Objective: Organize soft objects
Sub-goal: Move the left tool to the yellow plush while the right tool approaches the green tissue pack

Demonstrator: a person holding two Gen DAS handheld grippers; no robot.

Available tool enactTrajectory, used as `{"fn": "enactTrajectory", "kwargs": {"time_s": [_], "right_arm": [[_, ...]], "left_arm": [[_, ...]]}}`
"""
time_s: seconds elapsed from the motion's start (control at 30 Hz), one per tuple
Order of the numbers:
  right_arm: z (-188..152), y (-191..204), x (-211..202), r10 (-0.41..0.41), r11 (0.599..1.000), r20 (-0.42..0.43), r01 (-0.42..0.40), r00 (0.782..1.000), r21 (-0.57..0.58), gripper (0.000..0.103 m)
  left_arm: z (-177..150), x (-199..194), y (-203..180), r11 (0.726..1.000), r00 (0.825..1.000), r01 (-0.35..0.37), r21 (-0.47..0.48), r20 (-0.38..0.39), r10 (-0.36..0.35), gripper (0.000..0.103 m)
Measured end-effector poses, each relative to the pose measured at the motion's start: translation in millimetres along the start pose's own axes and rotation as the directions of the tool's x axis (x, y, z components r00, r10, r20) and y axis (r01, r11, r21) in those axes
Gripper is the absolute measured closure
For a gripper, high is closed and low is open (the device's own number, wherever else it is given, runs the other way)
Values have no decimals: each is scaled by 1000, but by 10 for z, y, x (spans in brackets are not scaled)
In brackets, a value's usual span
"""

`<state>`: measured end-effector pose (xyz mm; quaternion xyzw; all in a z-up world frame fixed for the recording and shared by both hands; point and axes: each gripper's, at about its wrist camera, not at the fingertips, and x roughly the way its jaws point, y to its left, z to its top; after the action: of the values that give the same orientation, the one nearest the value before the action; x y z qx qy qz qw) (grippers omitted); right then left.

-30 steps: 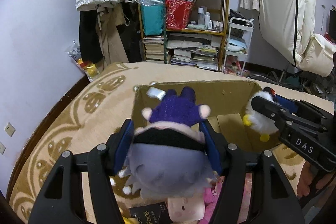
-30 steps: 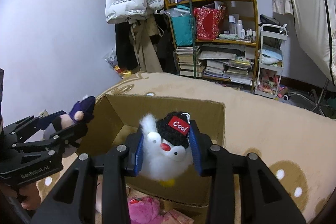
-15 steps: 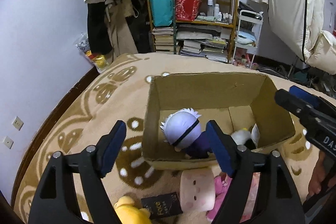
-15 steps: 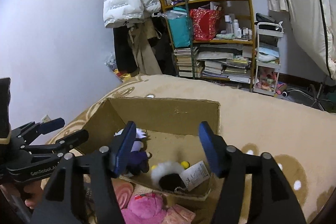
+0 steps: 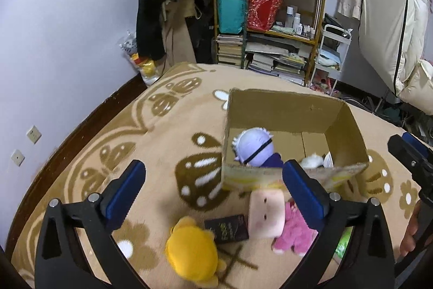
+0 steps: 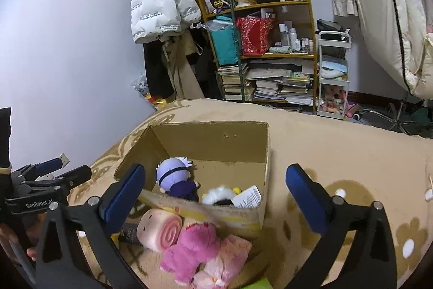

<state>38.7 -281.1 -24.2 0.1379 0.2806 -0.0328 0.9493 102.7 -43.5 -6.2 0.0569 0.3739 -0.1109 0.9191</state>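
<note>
An open cardboard box [image 5: 284,104] [image 6: 211,137] stands on the bed. Inside it lie a purple-haired doll [image 5: 254,146] [image 6: 174,176] and a white penguin plush [image 5: 312,161] [image 6: 219,194]. In front of the box lie a pink roll plush [image 5: 266,213] [image 6: 159,230], a pink fuzzy plush [image 5: 293,230] [image 6: 192,248] and a yellow plush [image 5: 193,252]. My left gripper [image 5: 213,188] is open and empty, above the toys before the box. My right gripper [image 6: 215,195] is open and empty, over the box's near wall.
A beige patterned blanket [image 5: 162,142] covers the bed. A small black booklet [image 5: 227,230] lies between the yellow and roll plushes. A cluttered shelf [image 5: 270,26] and hanging coats [image 6: 162,2] stand behind the bed, and a white cart [image 6: 333,72] beside them.
A second ago each gripper held a toy over the box. Both opened and dropped the doll and penguin in, then drew back toward me and to the near side.
</note>
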Motion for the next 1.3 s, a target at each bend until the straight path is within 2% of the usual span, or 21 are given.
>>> {"fn": "enactTrajectory", "kwargs": {"time_s": [0.43,0.73,0.9,1.07,1.3], "right_arm": [[-324,85,-472,-50,999,-49,51,998,15,0],[-507,59,-498,-62,996,-117,69,991,53,0],[-590,61,-421,-83,994,-160,93,984,57,0],[-703,2,-284,-79,991,-220,99,972,85,0],[-874,-118,-33,-71,980,-310,123,948,153,0]], "left_arm": [[-257,-368,179,1000,998,-23,9,-64,24,3],[-402,-435,205,999,993,-28,28,-116,31,3],[-491,-315,222,999,987,-37,28,-156,41,3],[-544,-138,237,1000,977,2,-4,-212,-3,3],[-635,159,251,999,959,-41,-10,-282,37,3]]}}
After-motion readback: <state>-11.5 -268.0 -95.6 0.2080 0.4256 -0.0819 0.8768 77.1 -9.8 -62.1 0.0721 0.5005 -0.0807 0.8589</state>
